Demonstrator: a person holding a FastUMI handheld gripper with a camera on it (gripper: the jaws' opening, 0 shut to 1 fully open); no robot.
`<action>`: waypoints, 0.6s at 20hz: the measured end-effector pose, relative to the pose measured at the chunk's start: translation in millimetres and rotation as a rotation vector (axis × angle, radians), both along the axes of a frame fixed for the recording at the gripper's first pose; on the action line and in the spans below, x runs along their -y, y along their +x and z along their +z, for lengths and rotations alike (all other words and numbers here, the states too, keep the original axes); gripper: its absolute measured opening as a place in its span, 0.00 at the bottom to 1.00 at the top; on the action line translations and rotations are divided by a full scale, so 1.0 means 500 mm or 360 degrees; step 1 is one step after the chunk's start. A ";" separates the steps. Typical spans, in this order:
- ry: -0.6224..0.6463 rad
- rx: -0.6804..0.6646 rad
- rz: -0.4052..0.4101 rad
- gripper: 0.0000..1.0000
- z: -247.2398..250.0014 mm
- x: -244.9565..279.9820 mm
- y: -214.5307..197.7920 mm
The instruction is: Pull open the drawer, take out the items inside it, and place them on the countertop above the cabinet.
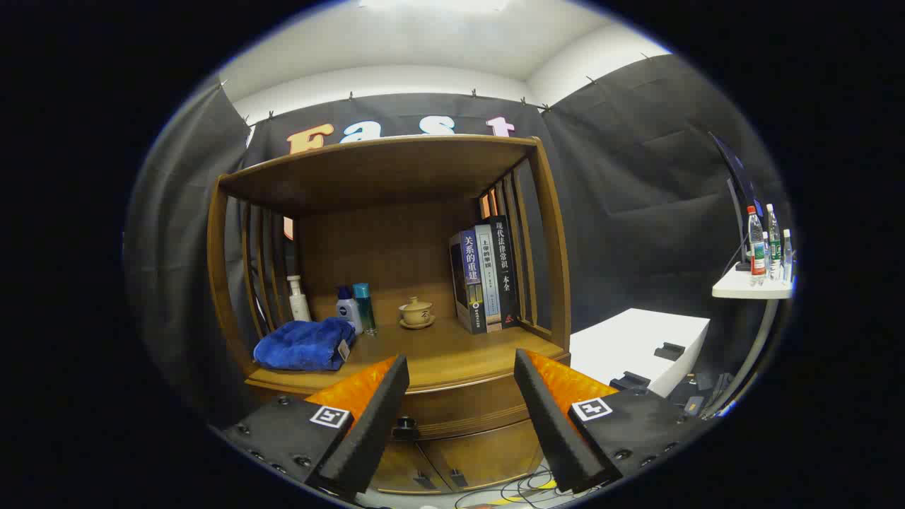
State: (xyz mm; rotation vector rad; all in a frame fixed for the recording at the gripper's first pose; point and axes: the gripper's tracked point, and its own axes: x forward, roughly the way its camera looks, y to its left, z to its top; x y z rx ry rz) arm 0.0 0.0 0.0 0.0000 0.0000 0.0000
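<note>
The gripper is wide open and holds nothing. The drawer knob sits low beside its left finger, drawer closed. Above the drawer, countertop; the blue towel there. The fingers could miss the small knob.

Black-draped booth, white ceiling

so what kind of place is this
Likely a staged test booth, not a real home: black cloth walls behind a wooden cabinet with books. The open gripper faces its closed drawer.
</note>
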 end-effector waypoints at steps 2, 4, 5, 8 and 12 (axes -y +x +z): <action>0.0018 0.0004 0.0007 0.98 0.001 0.000 0.000; 0.0020 0.0006 0.0001 0.98 0.003 0.004 0.002; 0.0017 0.0006 -0.0005 0.98 0.001 0.007 0.002; 0.0016 -0.0004 0.0002 0.98 -0.006 0.004 0.001; 0.0014 -0.0004 0.0005 0.98 -0.005 0.004 0.000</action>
